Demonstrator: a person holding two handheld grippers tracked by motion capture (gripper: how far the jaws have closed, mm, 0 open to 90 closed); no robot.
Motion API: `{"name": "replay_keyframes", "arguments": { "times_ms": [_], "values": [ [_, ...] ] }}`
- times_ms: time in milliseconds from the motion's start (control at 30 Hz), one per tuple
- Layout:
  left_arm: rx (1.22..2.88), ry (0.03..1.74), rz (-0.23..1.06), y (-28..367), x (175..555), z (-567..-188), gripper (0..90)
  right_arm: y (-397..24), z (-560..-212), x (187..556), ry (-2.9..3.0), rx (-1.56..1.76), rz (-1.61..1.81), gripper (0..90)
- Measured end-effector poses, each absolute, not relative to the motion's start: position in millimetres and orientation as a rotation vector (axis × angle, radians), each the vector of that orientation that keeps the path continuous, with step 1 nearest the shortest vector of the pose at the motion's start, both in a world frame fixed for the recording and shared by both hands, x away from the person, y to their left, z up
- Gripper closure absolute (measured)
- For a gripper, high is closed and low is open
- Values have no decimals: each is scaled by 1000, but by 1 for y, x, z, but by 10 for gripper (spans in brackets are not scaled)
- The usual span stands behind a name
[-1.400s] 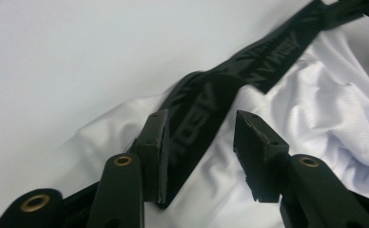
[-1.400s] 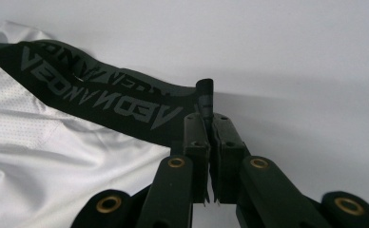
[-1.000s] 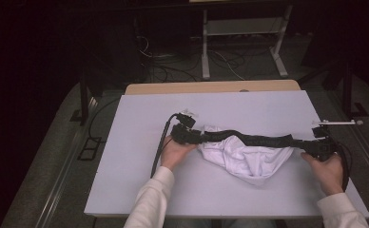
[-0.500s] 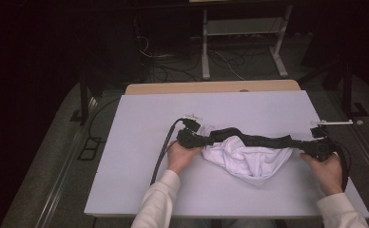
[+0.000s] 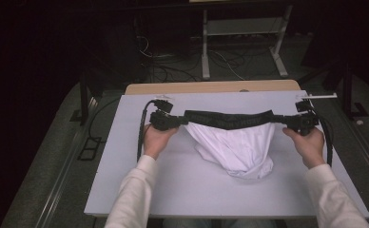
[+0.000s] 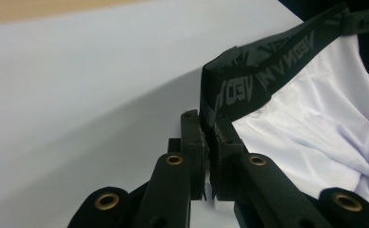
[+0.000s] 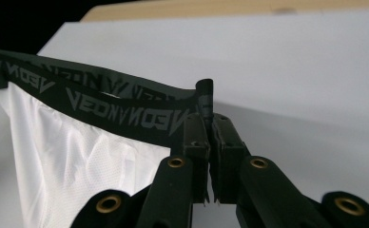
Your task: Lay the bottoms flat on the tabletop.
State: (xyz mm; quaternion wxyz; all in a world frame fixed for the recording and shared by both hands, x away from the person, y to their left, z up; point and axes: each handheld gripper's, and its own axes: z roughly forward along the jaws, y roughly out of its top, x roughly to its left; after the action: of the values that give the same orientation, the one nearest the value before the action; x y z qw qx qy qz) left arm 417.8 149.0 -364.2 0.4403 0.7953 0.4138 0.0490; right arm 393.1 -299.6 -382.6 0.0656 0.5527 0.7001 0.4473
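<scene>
White underwear [image 5: 235, 147] with a black lettered waistband [image 5: 230, 118] hangs stretched between my two grippers above the white table [image 5: 197, 190]. My left gripper [image 5: 173, 120] is shut on the waistband's left end [image 6: 220, 99], jaws pressed together on the elastic. At the other end [image 7: 192, 114], my right gripper [image 5: 289, 122] is shut on the band too. The white fabric [image 6: 315, 128] droops below the band, and its lower folds rest bunched on the table [image 7: 315, 71].
A wooden strip [image 5: 211, 87] runs along the table's far edge. Beyond it stand a metal frame [image 5: 239, 33] and cables on the dark floor. A black cable [image 5: 142, 128] trails from the left gripper across the table's left side.
Both grippers have risen and moved away from me and apart, pulling the waistband taut and straight. The white fabric now hangs lower in the middle.
</scene>
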Motion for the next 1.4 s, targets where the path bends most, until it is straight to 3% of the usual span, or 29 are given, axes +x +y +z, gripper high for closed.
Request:
{"name": "replay_keyframes", "arguments": {
  "times_ms": [300, 467, 700, 967, 1233, 1400],
  "values": [
    [1939, 1022, 245, 183, 416, -296, 849, -275, -333, 432, 2078, 1576, 1475, 853],
    [1960, 1039, 281, 185, 427, -285, 848, -265, -326, 448, 2086, 1530, 1471, 852],
    [1967, 1091, 289, 183, 457, -291, 848, -265, -333, 469, 2091, 1528, 1480, 853],
    [1939, 1122, 267, 174, 501, -312, 847, -272, -364, 508, 2031, 1603, 1489, 852],
    [1922, 1167, 239, 175, 528, -343, 847, -274, -380, 521, 1956, 1700, 1523, 852],
    [1928, 1191, 254, 178, 537, -342, 848, -266, -376, 527, 1970, 1697, 1459, 853]
  ]
}}
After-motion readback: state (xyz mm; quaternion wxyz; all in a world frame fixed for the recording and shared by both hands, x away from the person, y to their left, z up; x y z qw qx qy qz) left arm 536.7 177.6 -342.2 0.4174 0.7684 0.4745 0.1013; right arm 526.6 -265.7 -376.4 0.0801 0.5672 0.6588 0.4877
